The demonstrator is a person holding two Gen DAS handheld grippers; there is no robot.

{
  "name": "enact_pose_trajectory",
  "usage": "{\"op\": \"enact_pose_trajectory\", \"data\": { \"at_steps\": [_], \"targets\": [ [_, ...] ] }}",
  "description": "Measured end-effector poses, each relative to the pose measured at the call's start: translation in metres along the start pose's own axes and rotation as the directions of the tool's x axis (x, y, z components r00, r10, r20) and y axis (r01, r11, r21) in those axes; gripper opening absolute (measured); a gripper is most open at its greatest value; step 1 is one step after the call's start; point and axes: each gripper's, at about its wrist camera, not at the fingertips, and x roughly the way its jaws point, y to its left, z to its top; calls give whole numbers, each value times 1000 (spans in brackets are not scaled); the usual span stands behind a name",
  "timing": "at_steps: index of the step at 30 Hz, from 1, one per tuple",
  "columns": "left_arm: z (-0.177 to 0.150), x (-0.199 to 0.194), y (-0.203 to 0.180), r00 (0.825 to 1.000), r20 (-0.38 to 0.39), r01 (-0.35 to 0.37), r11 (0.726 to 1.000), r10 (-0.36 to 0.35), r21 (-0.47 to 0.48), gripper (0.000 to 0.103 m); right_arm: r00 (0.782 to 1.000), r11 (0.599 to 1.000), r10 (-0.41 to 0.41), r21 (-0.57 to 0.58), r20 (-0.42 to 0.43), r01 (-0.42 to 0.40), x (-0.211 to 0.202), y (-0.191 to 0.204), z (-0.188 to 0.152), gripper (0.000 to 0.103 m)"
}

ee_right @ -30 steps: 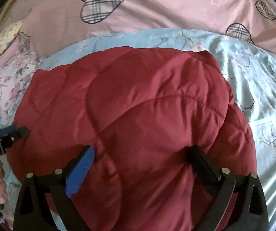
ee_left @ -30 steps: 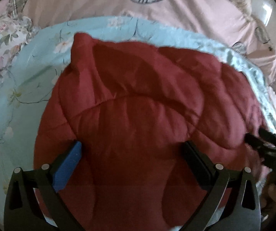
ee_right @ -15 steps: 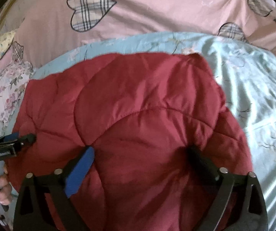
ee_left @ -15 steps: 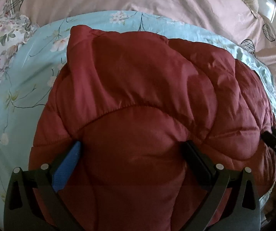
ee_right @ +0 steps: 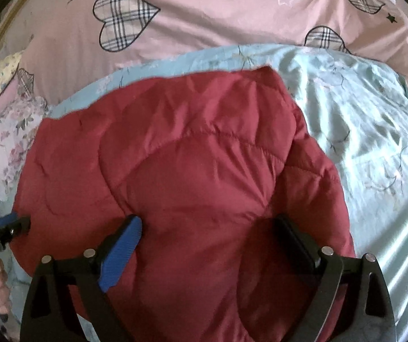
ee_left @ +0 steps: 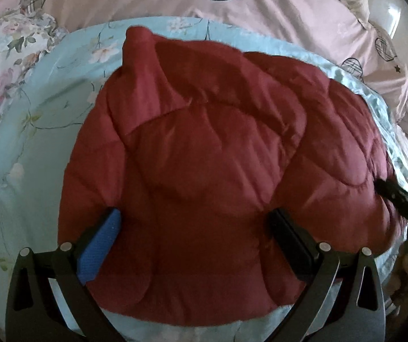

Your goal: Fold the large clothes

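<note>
Left hand-held gripper (ee_left: pixel 195 222) and right hand-held gripper (ee_right: pixel 208 229) each stand spread wide over the red quilted jacket (ee_left: pixel 218 156) on the bed (ee_right: pixel 360 131).

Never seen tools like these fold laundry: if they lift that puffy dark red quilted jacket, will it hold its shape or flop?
The puffy dark red quilted jacket would probably flop: it is already folded and creased over the light blue floral sheet. Its padded panels suggest it is light for its bulk. The smooth fabric may slip.
</note>
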Motion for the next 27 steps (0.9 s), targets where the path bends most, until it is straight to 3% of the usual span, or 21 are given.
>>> {"op": "enact_pose_trajectory", "data": {
  "at_steps": [9, 15, 27],
  "targets": [
    [3, 7, -2, 999, -2, -33, 999, 33, 6, 103, 1000, 1000, -14, 16, 11, 14, 4, -1, -3, 95],
    [-1, -8, -6, 997, 15, -80, 997, 80, -5, 103, 1000, 1000, -24, 10, 13, 24, -17, 7, -3, 94],
    [-53, -57, -6, 995, 43, -88, 996, 88, -7, 103, 999, 999, 38, -38, 29, -37, -75, 28, -49, 96]
  ]
}}
